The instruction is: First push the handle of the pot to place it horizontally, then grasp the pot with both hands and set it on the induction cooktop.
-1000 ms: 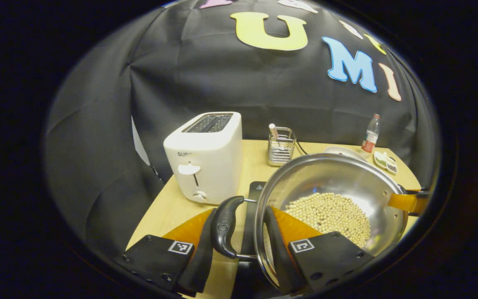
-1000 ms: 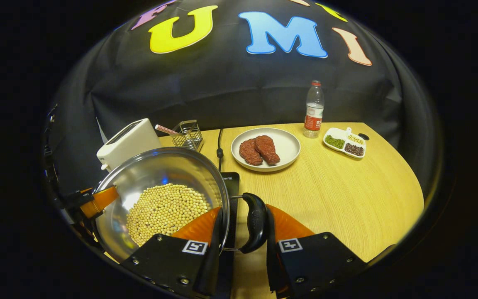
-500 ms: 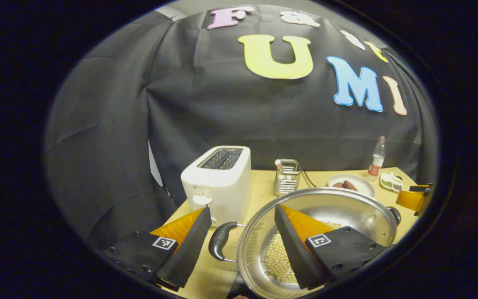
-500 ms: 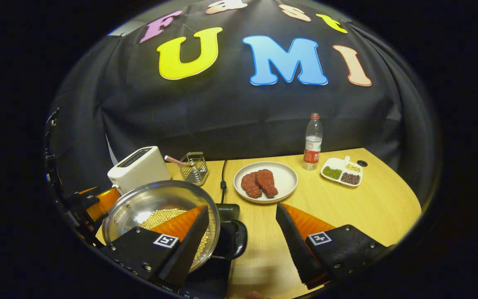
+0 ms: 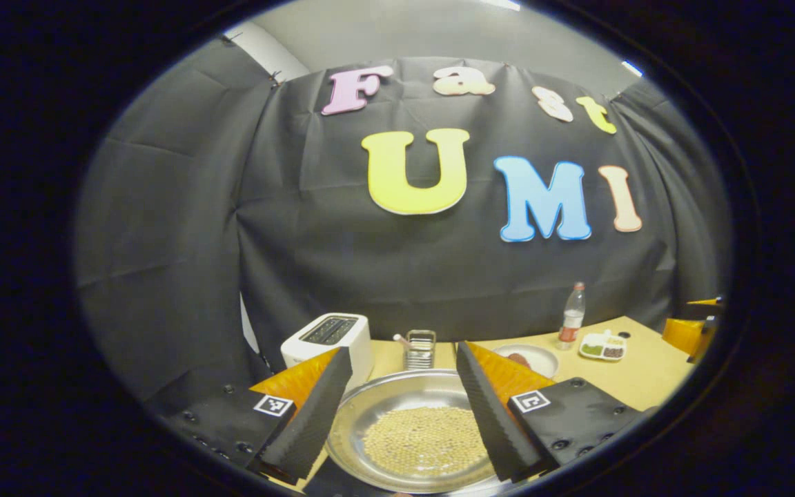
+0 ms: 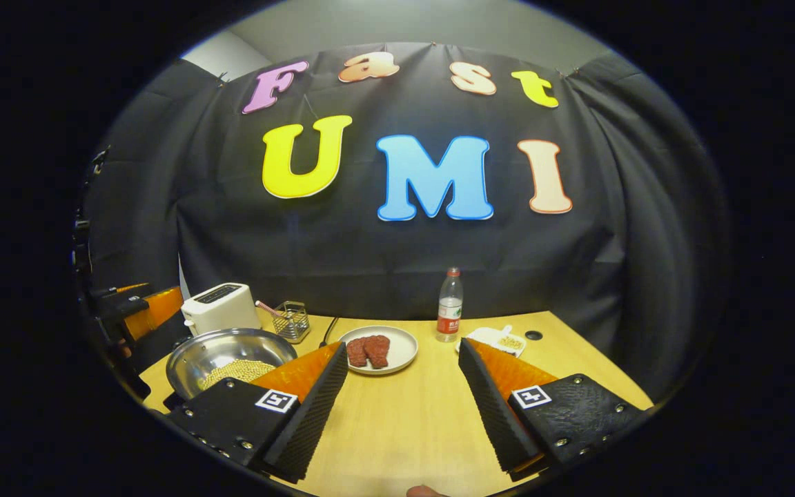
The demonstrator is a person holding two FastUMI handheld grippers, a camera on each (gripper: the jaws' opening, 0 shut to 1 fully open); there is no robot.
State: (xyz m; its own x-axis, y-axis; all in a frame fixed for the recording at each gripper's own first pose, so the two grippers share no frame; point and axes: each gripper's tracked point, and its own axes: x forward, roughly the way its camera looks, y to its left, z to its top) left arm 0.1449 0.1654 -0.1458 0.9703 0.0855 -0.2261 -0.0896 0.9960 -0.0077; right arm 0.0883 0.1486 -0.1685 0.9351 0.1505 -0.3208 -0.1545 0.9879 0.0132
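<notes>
Left claw (image 5: 403, 407) (spread wide) hangs above the pot (image 5: 411, 431).

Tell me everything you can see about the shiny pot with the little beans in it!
The pot is a wide, shallow, round pan of shiny silver metal, like steel, with a thin rim. A flat layer of small pale yellow beans covers its bottom. It sits upright and level at the near left of the wooden table, in front of the white toaster and wire basket. Something dark shows under its near edge. Neither the left gripper nor the right gripper touches it; both are open.
</notes>
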